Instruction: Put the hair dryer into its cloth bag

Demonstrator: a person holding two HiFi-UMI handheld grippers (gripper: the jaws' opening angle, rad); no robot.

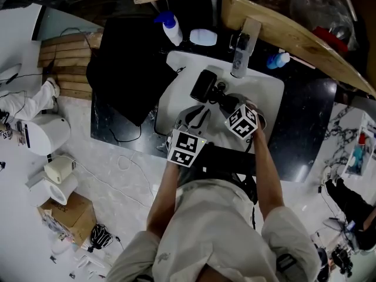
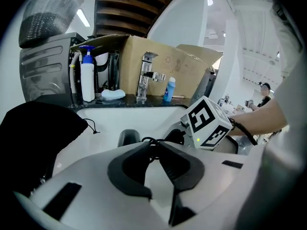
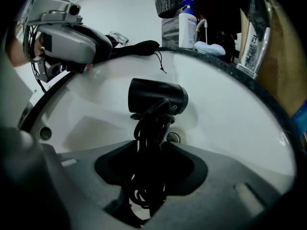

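The black hair dryer (image 3: 158, 96) hangs low inside the white sink basin (image 3: 230, 104), barrel pointing left and handle toward the near side. Its black power cord (image 3: 147, 128) is wound in loose loops around the handle. The right gripper (image 3: 151, 147) has its jaws drawn narrow and clamped on that cord-wrapped handle. The left gripper (image 2: 154, 145), just to its left, has its tips closed together, and a thin loop of the cord appears to be pinched at them.

The black drawstring cloth bag (image 1: 126, 69) lies slumped on the dark counter left of the sink, apart from the dryer, so bagging is not yet begun.

The dryer is probably a rigid plastic shell of moderate weight, heavier at the barrel, so it may swing below a handle grip. The smooth casing looks slippery, while the rubbery cord gives better purchase but can slide or unwind. The handle is the sound hold. The bag is limp and will sag shut, so its mouth needs holding open at the hem.
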